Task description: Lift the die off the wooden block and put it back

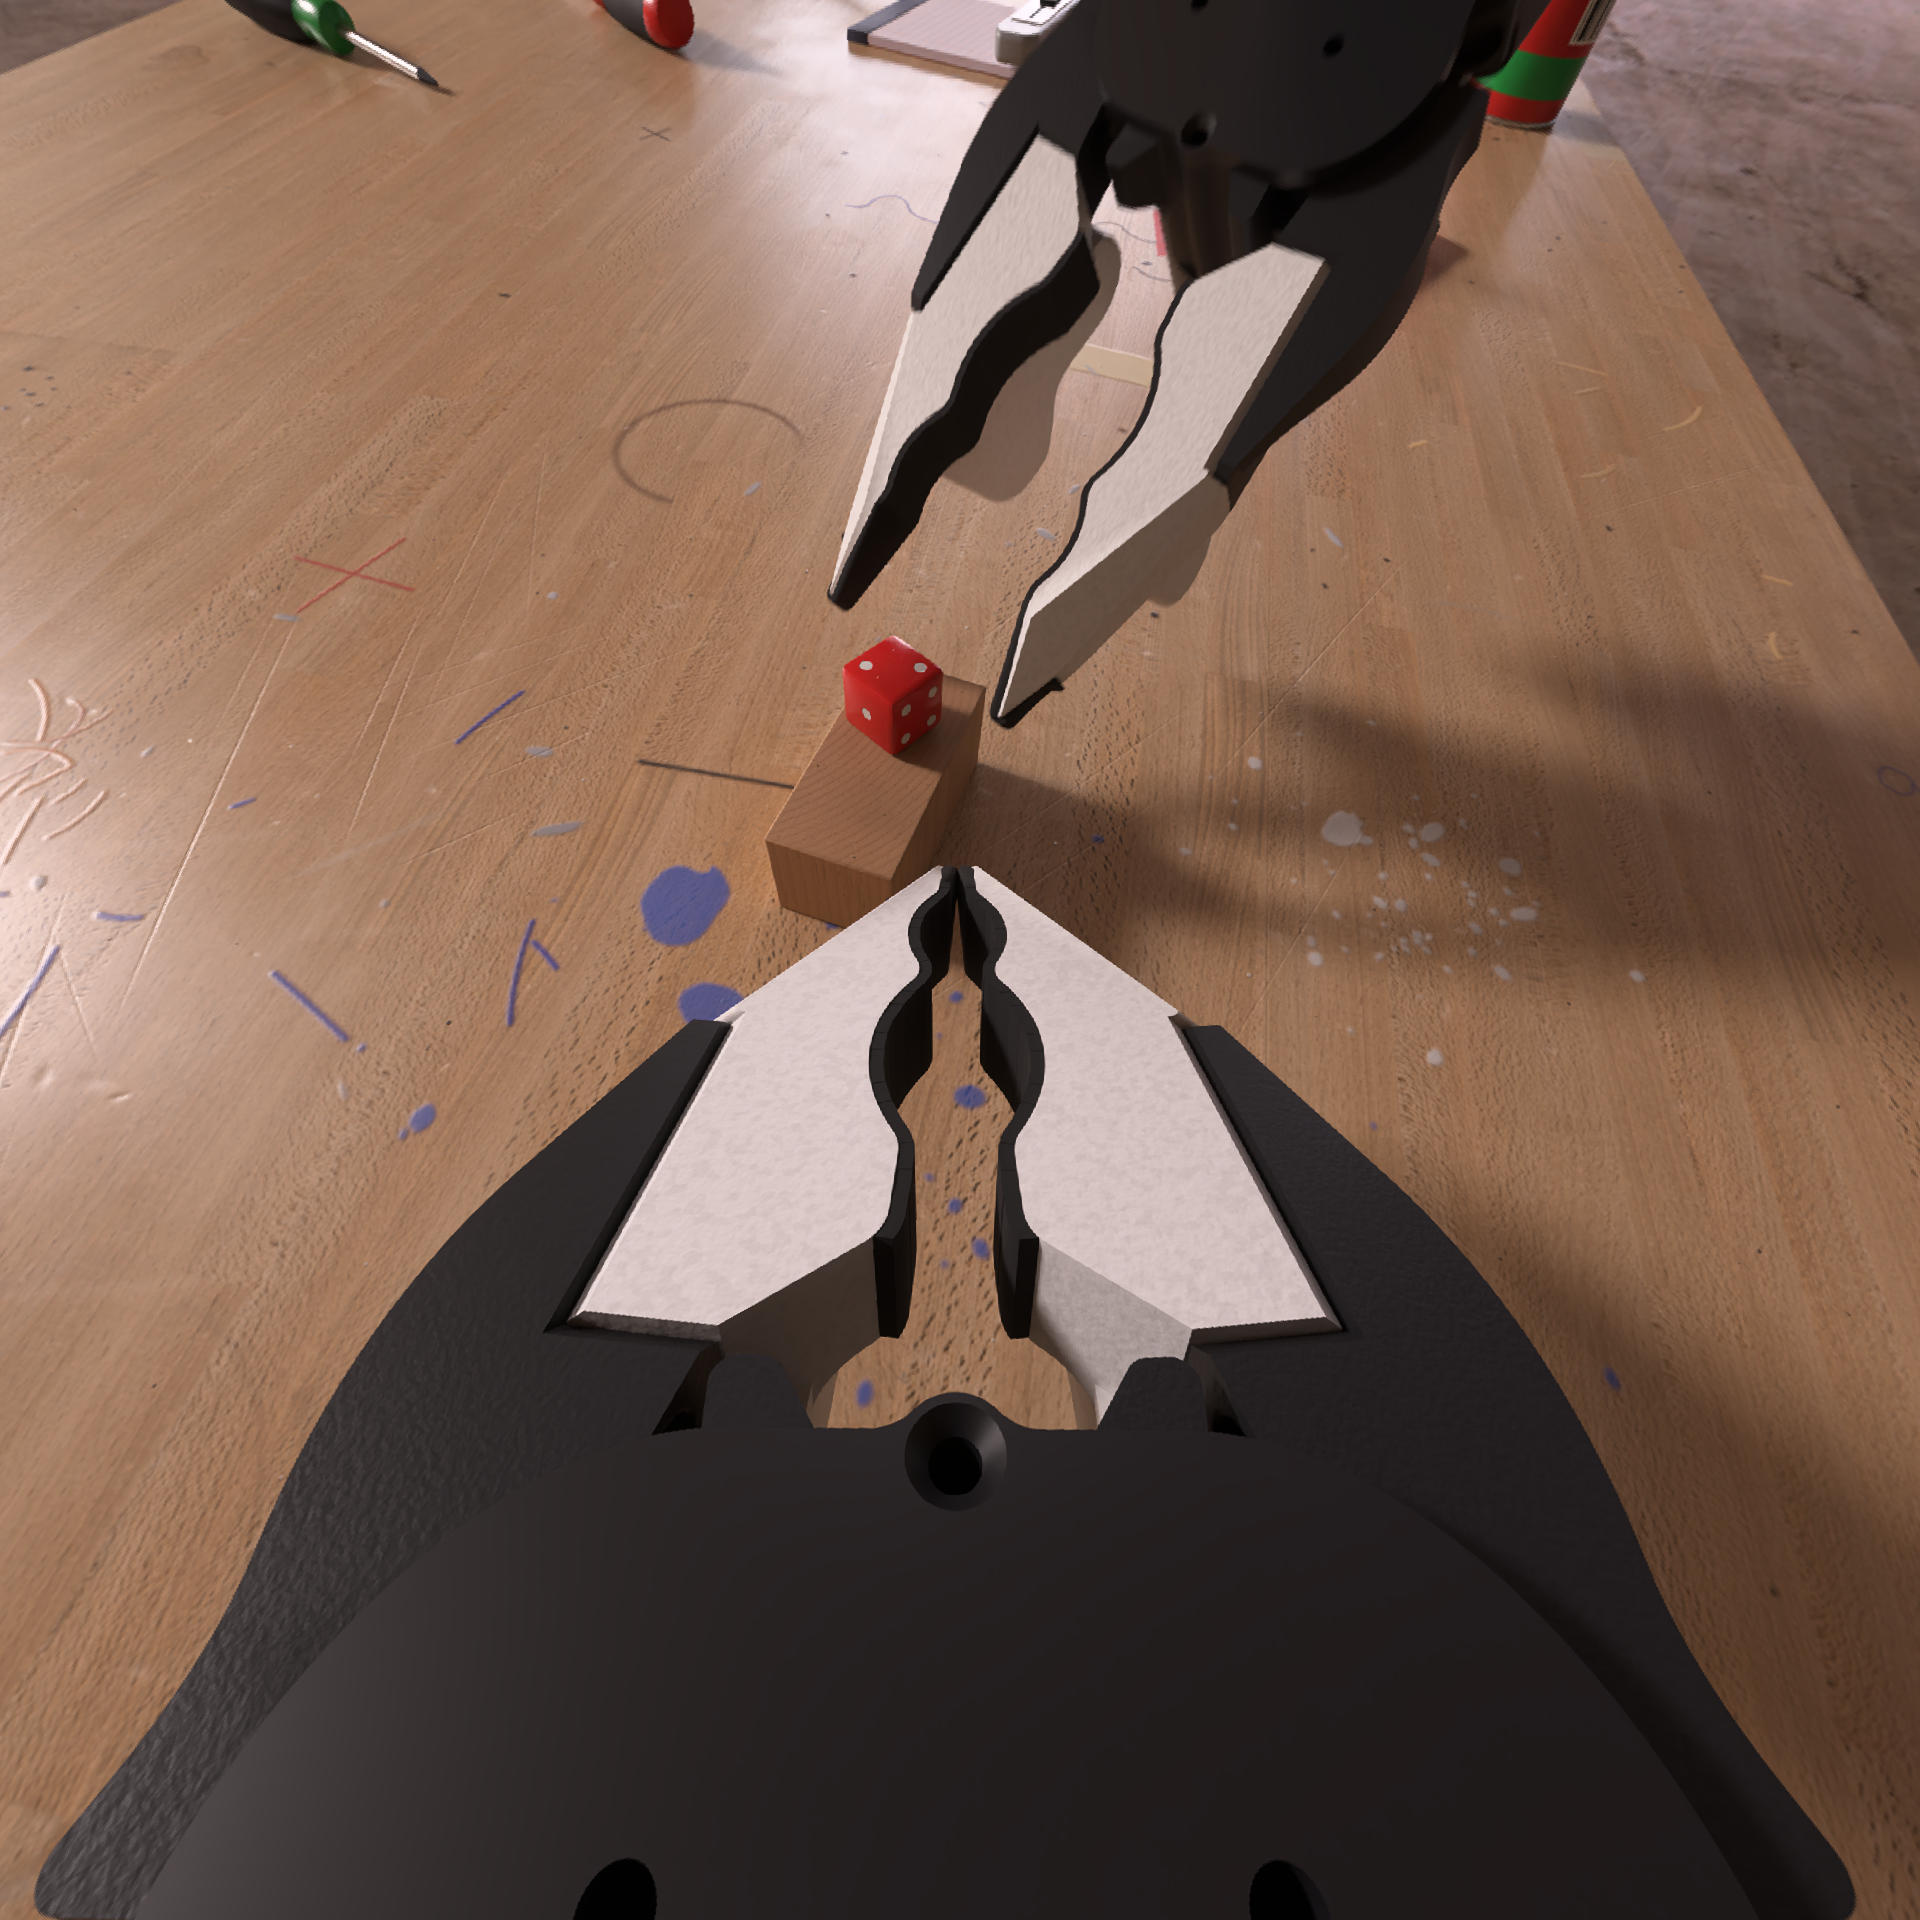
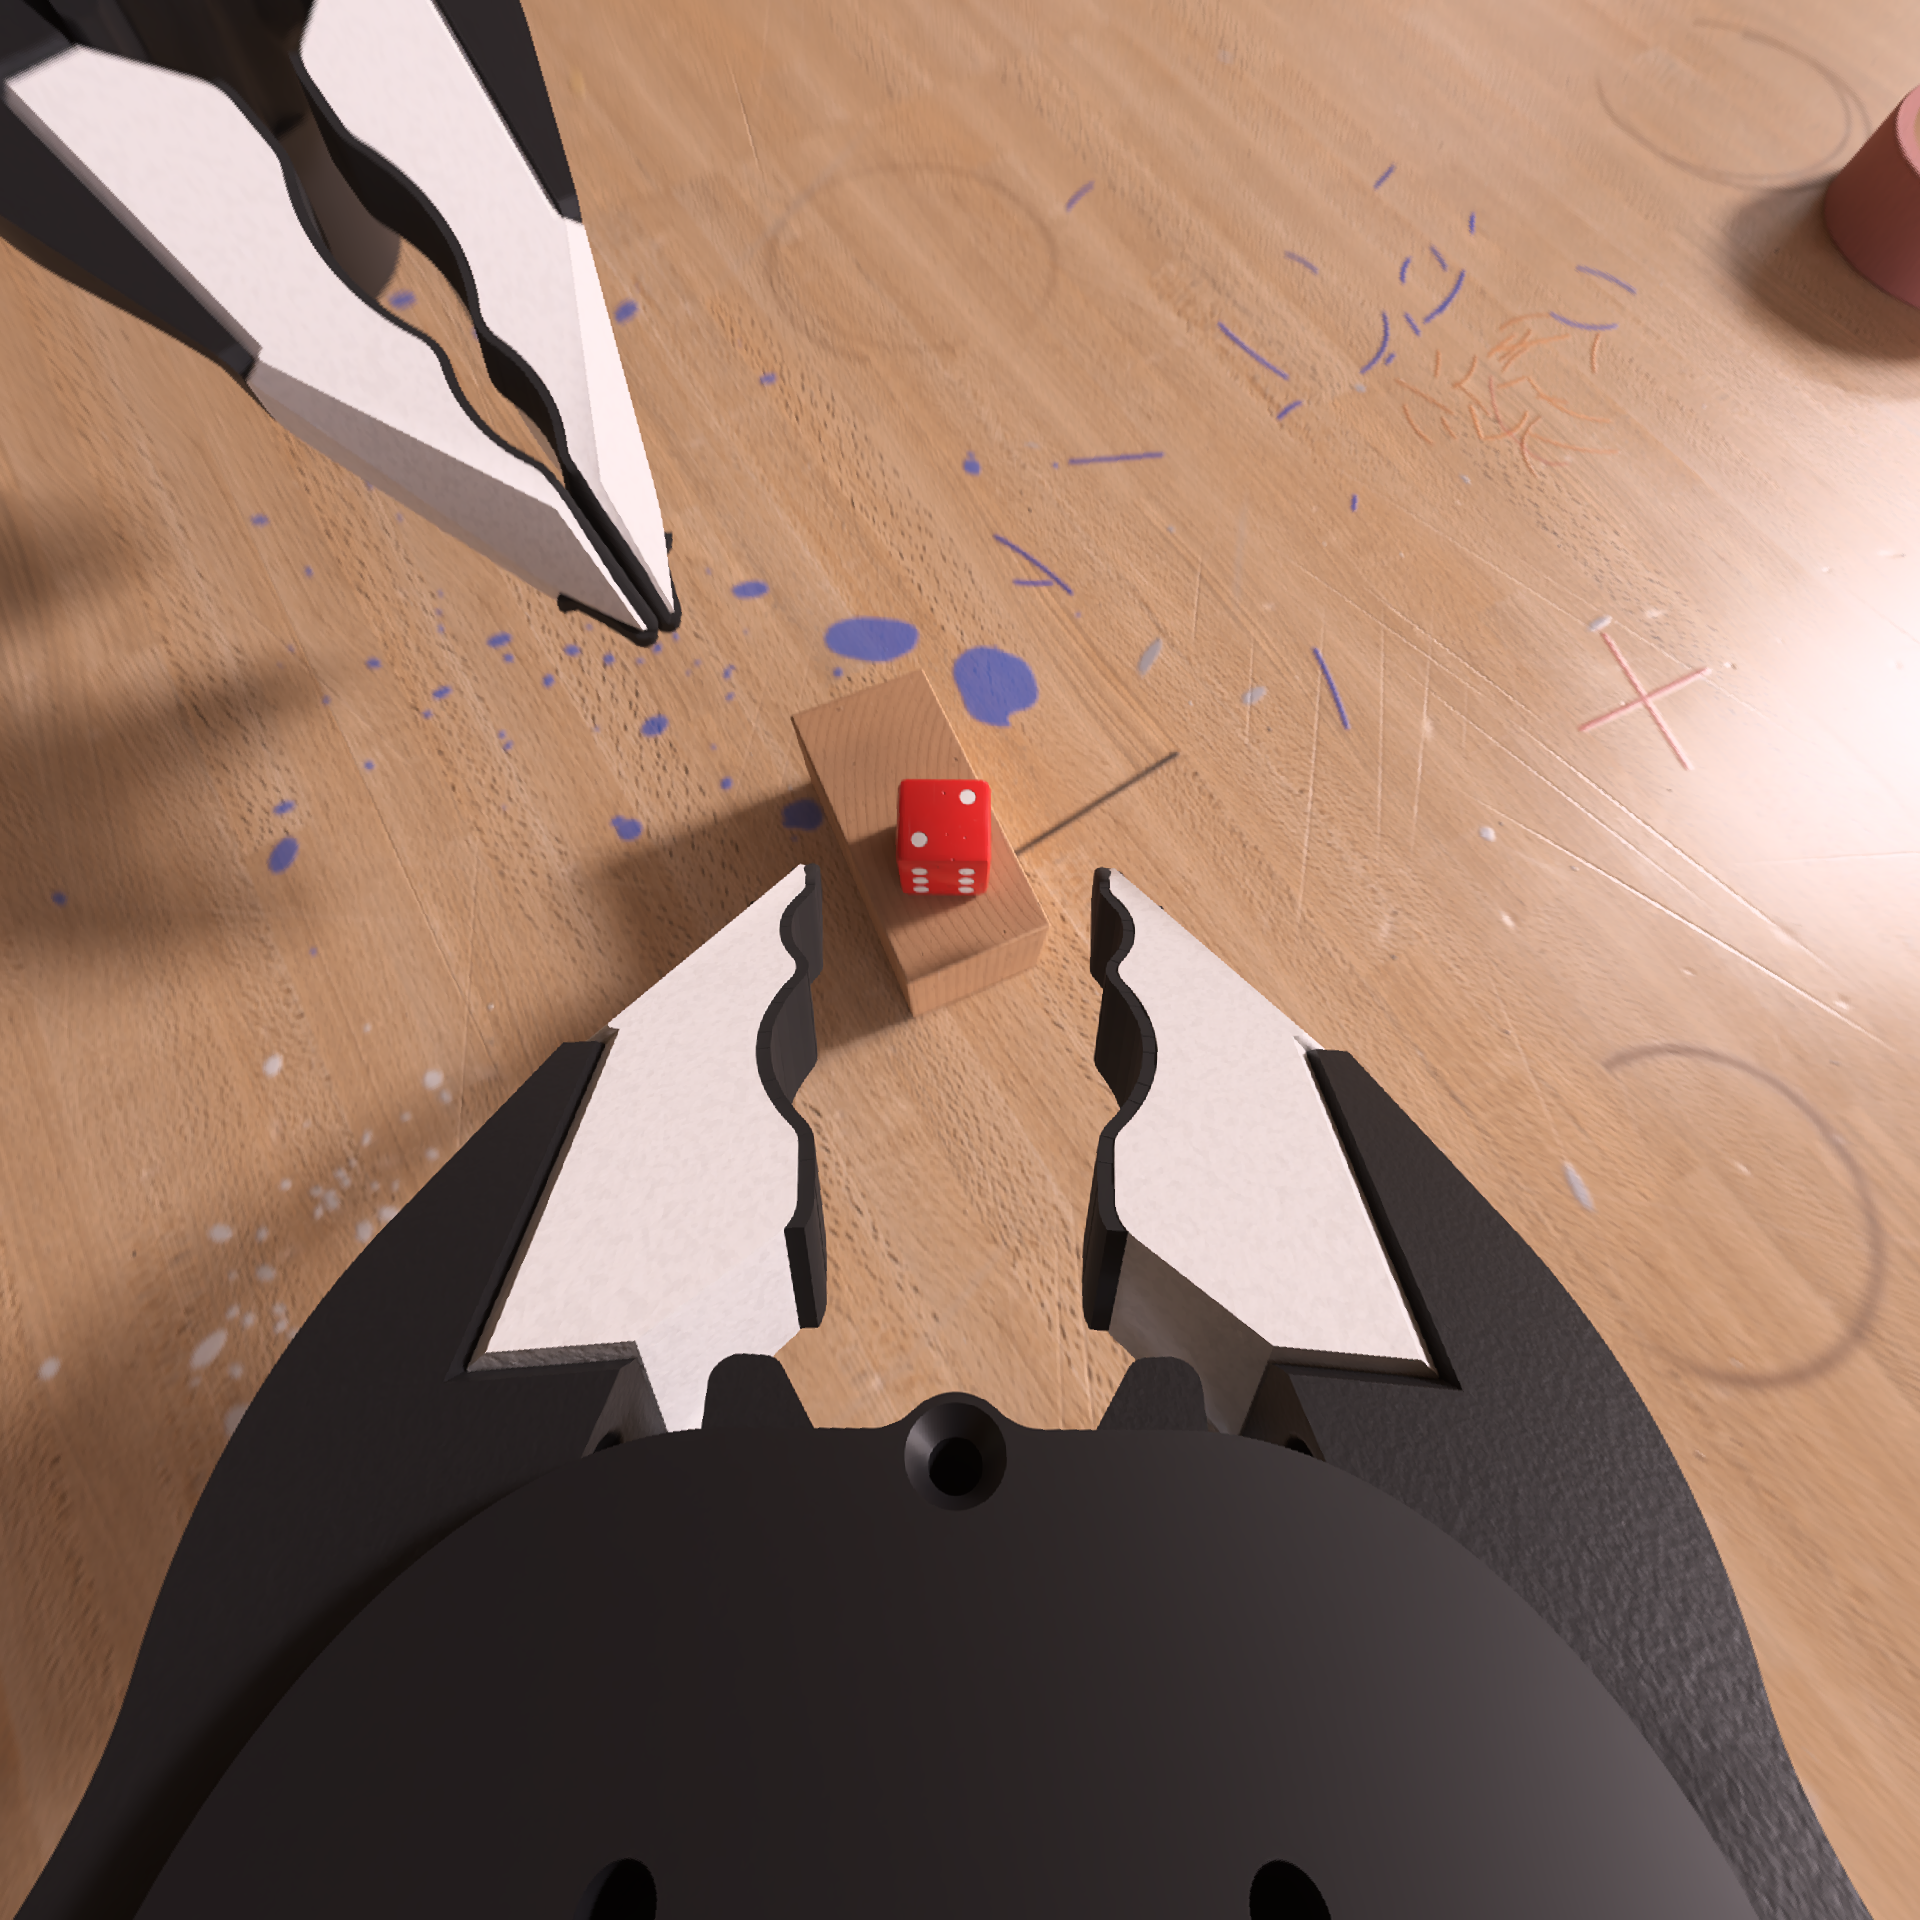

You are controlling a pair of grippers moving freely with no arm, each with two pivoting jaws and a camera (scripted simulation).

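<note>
A red die (image 1: 892,692) with white pips sits on a small wooden block (image 1: 878,808) on the table. In the right wrist view the die (image 2: 942,834) rests on the block (image 2: 914,831) toward its near end. My left gripper (image 1: 955,875) is shut and empty, its tips just short of the block's near corner; it shows at upper left in the right wrist view (image 2: 655,621). My right gripper (image 2: 951,883) is open and empty, above the block's near end, with the die just beyond its tips. In the left wrist view it (image 1: 920,655) hangs over the die from the far side.
The wooden table (image 1: 312,416) bears paint spots and pencil marks. A green-handled screwdriver (image 1: 343,31), a red-handled tool (image 1: 665,19), a notepad (image 1: 930,31) and a red-green can (image 1: 1538,73) lie at the far end. A pink cylinder (image 2: 1881,208) stands at the upper right.
</note>
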